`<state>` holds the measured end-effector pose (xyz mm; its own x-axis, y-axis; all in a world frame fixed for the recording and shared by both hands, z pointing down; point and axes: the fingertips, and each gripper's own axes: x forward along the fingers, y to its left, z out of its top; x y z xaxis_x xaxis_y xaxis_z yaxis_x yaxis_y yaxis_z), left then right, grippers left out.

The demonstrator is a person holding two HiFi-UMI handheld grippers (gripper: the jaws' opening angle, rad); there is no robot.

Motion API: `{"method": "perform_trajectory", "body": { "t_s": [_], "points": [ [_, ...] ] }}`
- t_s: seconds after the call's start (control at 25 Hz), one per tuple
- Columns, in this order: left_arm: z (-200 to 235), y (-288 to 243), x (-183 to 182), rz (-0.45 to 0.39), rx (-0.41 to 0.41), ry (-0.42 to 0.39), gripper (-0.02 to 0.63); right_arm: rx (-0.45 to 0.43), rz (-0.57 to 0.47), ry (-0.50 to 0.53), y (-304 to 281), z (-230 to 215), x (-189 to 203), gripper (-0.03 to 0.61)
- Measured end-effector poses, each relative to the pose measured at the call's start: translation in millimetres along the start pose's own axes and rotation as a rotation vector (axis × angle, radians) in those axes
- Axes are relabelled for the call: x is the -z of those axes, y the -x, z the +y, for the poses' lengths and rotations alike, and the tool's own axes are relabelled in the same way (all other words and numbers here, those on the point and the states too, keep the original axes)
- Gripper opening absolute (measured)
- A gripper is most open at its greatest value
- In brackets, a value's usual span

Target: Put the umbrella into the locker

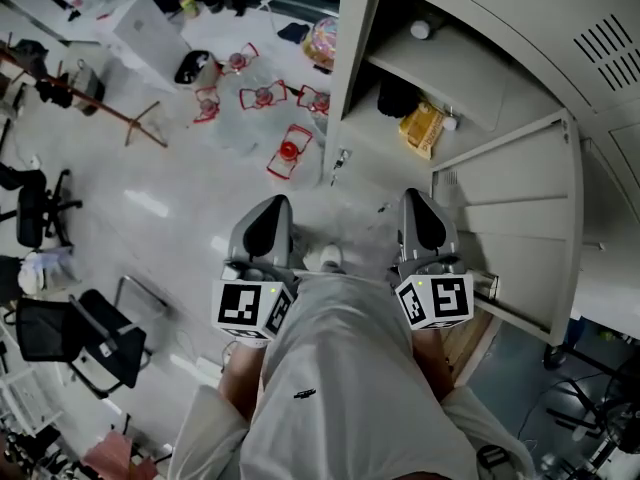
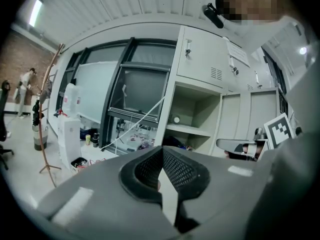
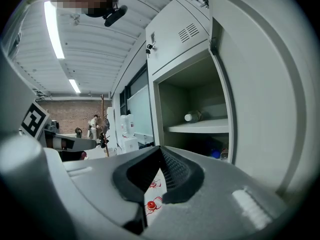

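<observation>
Open locker (image 1: 520, 198) ahead of left gripper (image 1: 273, 206) and right gripper (image 1: 416, 198), fingers closed

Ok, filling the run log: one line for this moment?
left hand-held gripper: shut, empty | right hand-held gripper: shut, empty | locker: open

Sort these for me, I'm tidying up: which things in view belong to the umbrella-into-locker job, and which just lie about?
Job: open locker; left gripper, right gripper, both shut, empty. I can't make out an umbrella for sure.
Lying about: red wire frames on floor; coat stand; office chair; yellow packet and bottle inside the locker.
</observation>
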<state>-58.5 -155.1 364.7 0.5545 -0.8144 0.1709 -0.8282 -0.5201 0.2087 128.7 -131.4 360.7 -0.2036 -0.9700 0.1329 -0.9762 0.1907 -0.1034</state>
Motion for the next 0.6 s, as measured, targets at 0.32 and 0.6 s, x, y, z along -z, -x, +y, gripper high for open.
{"method": "perform_trajectory", "body": {
  "t_s": [0.32,0.6],
  "points": [
    [10.7,15.6,-7.4,-0.032,-0.048,-0.014,0.018,-0.036,-0.022,0.039,-10.8,6.7,-12.4,0.002],
    [9.2,19.6,-1.4,-0.049,-0.053,0.007,0.018,-0.052,-0.032,0.048,-13.6,13.2,-17.0,0.002]
  ]
}}
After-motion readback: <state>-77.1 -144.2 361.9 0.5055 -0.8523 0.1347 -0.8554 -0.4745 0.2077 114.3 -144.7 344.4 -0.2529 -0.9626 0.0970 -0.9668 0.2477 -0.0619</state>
